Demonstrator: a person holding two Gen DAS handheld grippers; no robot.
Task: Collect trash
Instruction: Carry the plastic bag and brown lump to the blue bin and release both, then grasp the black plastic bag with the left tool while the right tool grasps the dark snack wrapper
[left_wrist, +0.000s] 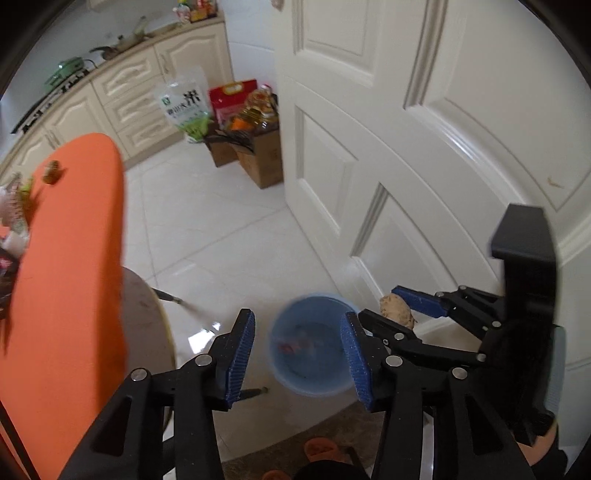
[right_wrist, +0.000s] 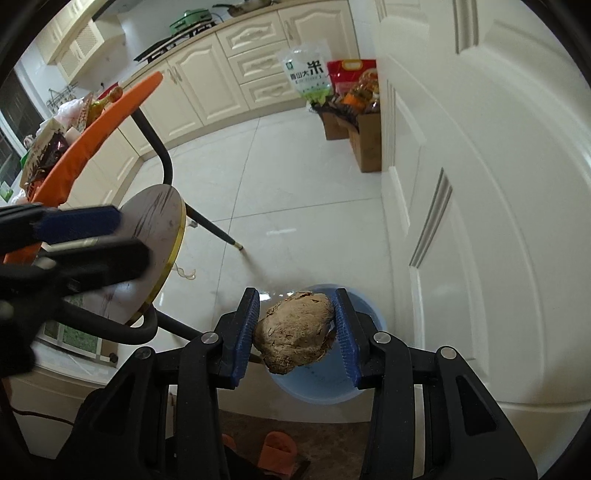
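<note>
The right gripper (right_wrist: 297, 334) is clenched on a lumpy brown root-like piece of trash (right_wrist: 295, 334); both blue ribbed fingers (right_wrist: 245, 332) press its sides. It hangs directly above the round light-blue plastic bucket (right_wrist: 369, 387), which stands on the white tiled floor (right_wrist: 295, 206) close to the foot of the white panelled door (right_wrist: 480, 184).

The left gripper (left_wrist: 297, 356) points down at the same bucket with its fingers (left_wrist: 240, 354) released and apart, nothing between them. Inside the bucket (left_wrist: 295, 373) lie a few small bits, reddish and blurred, too unclear to name.

Beside the bucket, toward the orange table (left_wrist: 70, 295), stands a round grey stool with a gold rim (right_wrist: 162, 229) on black legs. A small brown scrap (left_wrist: 51, 172) sits near the table's far edge, and packets crowd its left edge. At the floor's far side, against the cream cabinets (right_wrist: 236, 62), are cardboard boxes (left_wrist: 258, 162) and a green-and-white rice bag (left_wrist: 184, 107).
</note>
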